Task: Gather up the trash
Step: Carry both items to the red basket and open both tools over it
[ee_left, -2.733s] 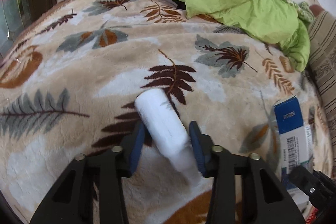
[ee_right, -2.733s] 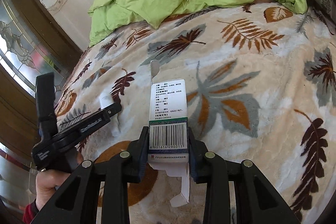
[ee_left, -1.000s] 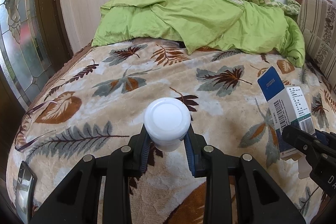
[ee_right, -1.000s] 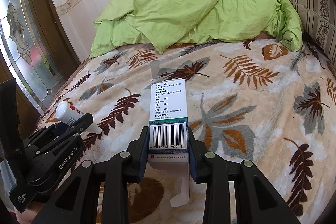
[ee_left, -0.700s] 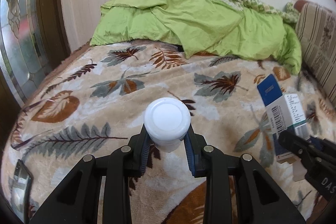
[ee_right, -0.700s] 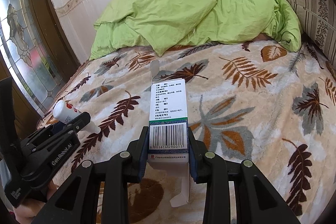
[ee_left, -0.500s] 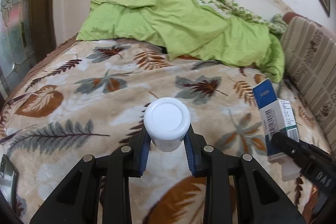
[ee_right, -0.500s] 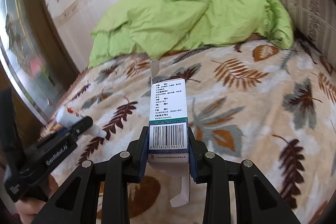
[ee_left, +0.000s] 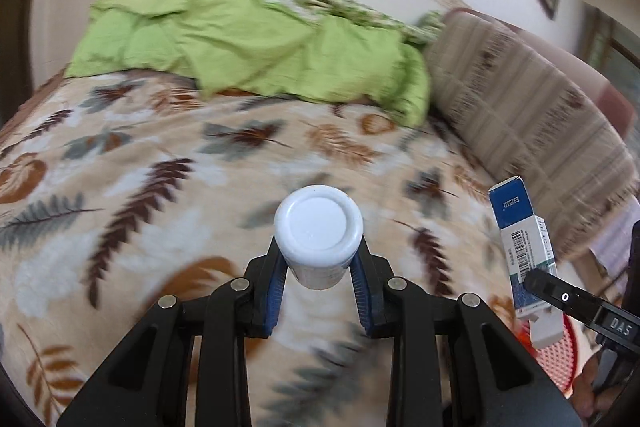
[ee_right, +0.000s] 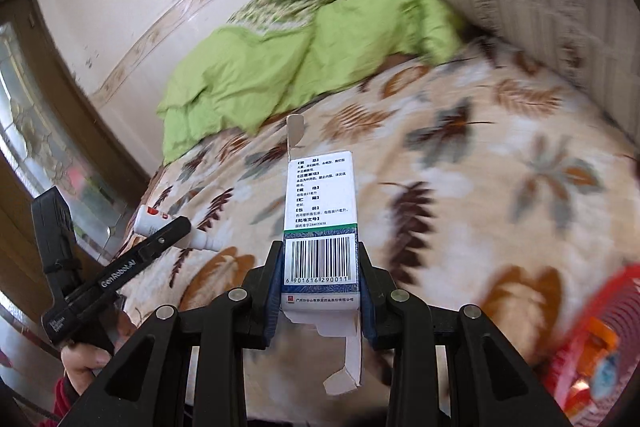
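While its flat base faces the left wrist camera, the white bottle (ee_left: pixel 319 231) sits pinched between the blue pads of the left claw (ee_left: pixel 319 269), held in the air over the bed (ee_left: pixel 168 187). Over to the right, the medicine box (ee_right: pixel 320 227) with a barcode and open end flaps is clamped in the right claw (ee_right: pixel 320 279), also held above the leaf-patterned blanket (ee_right: pixel 500 195). A red mesh basket (ee_right: pixel 592 339) with something orange inside shows at the lower right edge. A crumpled green quilt (ee_left: pixel 240 39) lies at the far end of the bed, beside a striped cushion (ee_left: pixel 520 115).
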`<state>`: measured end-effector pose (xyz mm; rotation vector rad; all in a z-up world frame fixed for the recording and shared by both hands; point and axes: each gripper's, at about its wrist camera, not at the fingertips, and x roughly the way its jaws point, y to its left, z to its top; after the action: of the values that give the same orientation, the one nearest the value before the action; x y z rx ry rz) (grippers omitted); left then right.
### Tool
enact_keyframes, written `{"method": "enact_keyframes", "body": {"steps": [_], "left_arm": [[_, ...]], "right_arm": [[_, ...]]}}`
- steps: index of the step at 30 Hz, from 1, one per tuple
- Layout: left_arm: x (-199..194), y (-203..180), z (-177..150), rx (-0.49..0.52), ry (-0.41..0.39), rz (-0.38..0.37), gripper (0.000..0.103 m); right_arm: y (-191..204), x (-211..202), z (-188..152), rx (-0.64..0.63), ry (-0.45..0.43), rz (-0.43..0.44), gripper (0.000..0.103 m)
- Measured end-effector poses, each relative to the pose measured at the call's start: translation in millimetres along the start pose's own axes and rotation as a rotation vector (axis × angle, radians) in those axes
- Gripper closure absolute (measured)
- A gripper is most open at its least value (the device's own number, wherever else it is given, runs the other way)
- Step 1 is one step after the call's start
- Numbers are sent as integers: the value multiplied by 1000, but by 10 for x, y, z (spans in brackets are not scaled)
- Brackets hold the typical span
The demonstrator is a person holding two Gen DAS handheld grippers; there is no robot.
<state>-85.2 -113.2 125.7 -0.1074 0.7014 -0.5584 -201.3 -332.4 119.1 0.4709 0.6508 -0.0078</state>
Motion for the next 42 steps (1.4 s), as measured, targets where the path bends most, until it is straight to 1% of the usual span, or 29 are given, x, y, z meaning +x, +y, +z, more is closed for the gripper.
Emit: {"method": "enact_keyframes", "body": {"steps": [1,6,9,12,14,17,20,23,26,27,28,29,30,31,32,34,35,36,37,38,39,40,42], "left_arm": [[-20,-86,-13,12,4,-17,74],[-136,-898,-130,132,36,-144,74],[-210,-1483,-198,214,56,-244,74],[-243,-1940,-250,276,84,-331,74],[-251,-2257,-299,312,106,-387,74],[-221,-2582,-356,341,139,-442,74],[-140,-2825,-425,364,182,-484,74],[-55,-3021,-529,408,211,-494,74],[67,-3173,-659,440,261,-510,74],[93,-3209,-693,448,269,-515,74],[124,-3254,-740,464,281,-518,72],[141,-3278,-770,474,293,-517,69],[141,-3293,-789,476,299,-517,60],[137,-3293,-798,473,296,-518,56],[122,-3272,-796,468,286,-517,56],[108,-3241,-782,463,283,-514,56],[86,-3190,-756,452,276,-510,55],[78,-3172,-741,447,269,-506,51],[55,-3129,-717,442,256,-495,43],[10,-3051,-690,438,231,-474,40],[-27,-3007,-666,436,211,-458,37],[-76,-2925,-639,435,186,-436,36],[-153,-2773,-591,433,154,-401,34]], "right_arm": [[-118,-164,-42,16,-12,-20,69],[-673,-817,-189,118,-63,-121,69],[-980,-1186,-251,179,-107,-173,69],[-1277,-1577,-317,232,-151,-235,69],[-1410,-1745,-339,256,-168,-262,69],[-1571,-1957,-386,283,-187,-296,69],[-1681,-2057,-425,307,-193,-315,69],[-1818,-2074,-490,334,-184,-327,69],[-1933,-2022,-545,367,-161,-333,66],[-1968,-2012,-559,380,-158,-341,58],[-1993,-2010,-571,388,-155,-351,50],[-2020,-2018,-584,398,-154,-364,48],[-2035,-2035,-593,402,-156,-370,48],[-2035,-2039,-596,402,-155,-373,48],[-2027,-2050,-592,399,-156,-376,47],[-1999,-2068,-584,388,-162,-387,41],[-1973,-2084,-577,381,-167,-394,40],[-1935,-2096,-563,371,-171,-401,37],[-1908,-2098,-554,359,-174,-408,34],[-1877,-2098,-543,349,-177,-416,33],[-1824,-2097,-530,334,-180,-430,29],[-1791,-2094,-522,326,-181,-438,25],[-1656,-2071,-503,296,-189,-468,23]]}}
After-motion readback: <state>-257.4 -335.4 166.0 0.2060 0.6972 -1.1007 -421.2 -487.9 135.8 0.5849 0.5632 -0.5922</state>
